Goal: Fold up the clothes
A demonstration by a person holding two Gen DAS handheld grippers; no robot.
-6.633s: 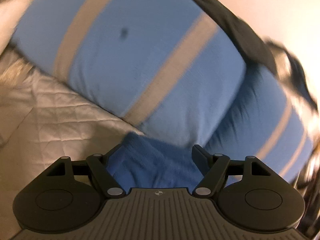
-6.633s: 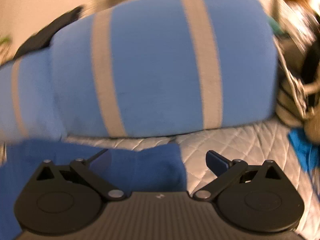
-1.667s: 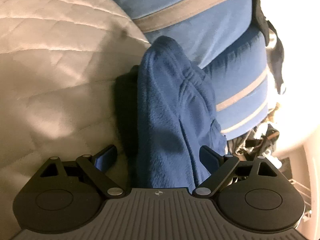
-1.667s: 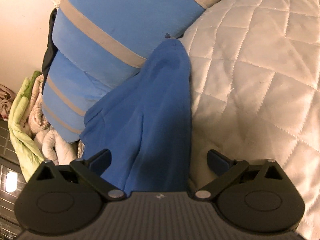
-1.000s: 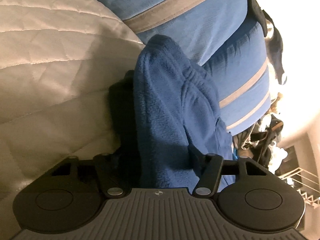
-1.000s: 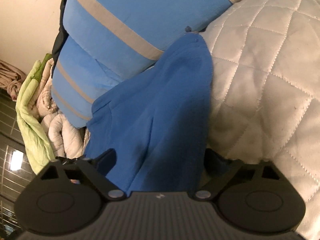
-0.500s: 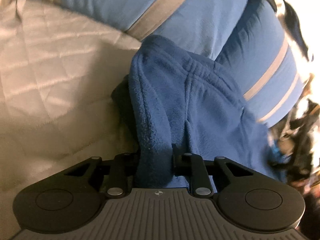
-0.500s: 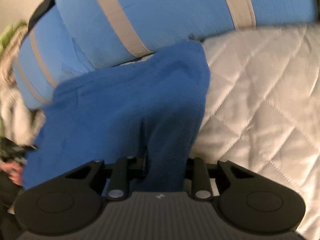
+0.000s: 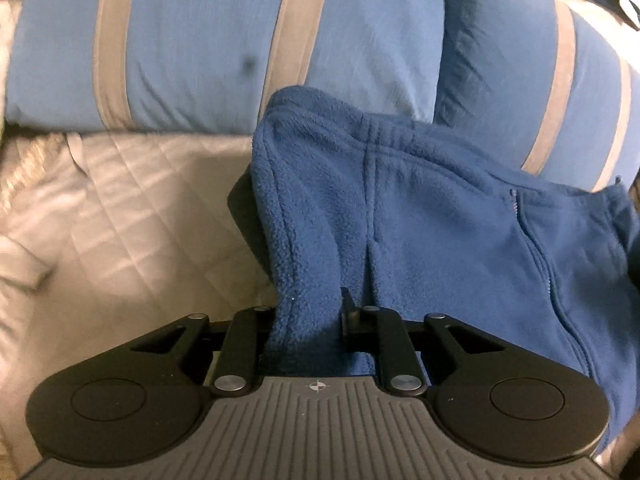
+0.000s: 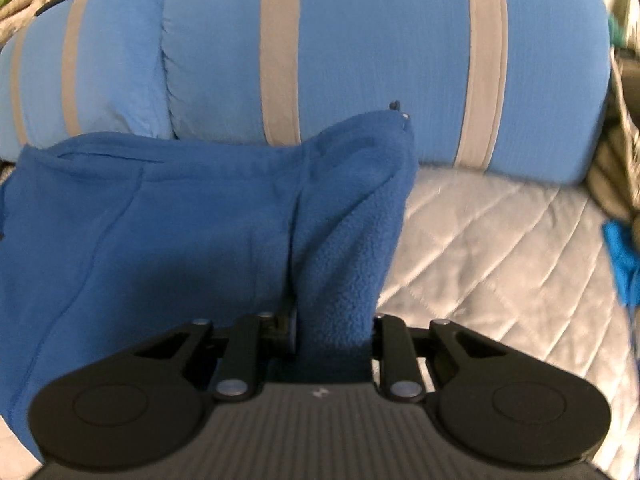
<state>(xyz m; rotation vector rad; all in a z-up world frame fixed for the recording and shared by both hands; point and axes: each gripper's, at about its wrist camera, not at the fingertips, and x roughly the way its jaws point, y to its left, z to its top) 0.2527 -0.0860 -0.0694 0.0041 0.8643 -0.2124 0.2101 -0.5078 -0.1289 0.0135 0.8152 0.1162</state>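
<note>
1. Since the earlier frames both my grippers have gone from spread wide around the fleece to clamped on it, and the fleece now hangs up off the quilt instead of lying bunched against the pillow.
2. Left gripper (image 9: 310,320): jaws pinched on a thick fold at one edge of the fleece (image 9: 440,232); the pads are buried in the pile.
3. Right gripper (image 10: 334,322): clenched on the opposite edge of the fleece (image 10: 160,232), its jaws closing the last little way, with cloth bunched between them.
4. Fleece position: in front of the pillow (image 9: 200,40), its top hem overlapping the pillow's lower edge, its body lifted above the quilt (image 9: 120,220) that runs forward from the pillow.
5. Reason for the hold, in my judgement: one grip per edge lets me stretch the garment flat and keep it square for a fold.
6. Pose: both hands tilted downward towards the pillow, side by side, the fleece spanning between them.
</note>
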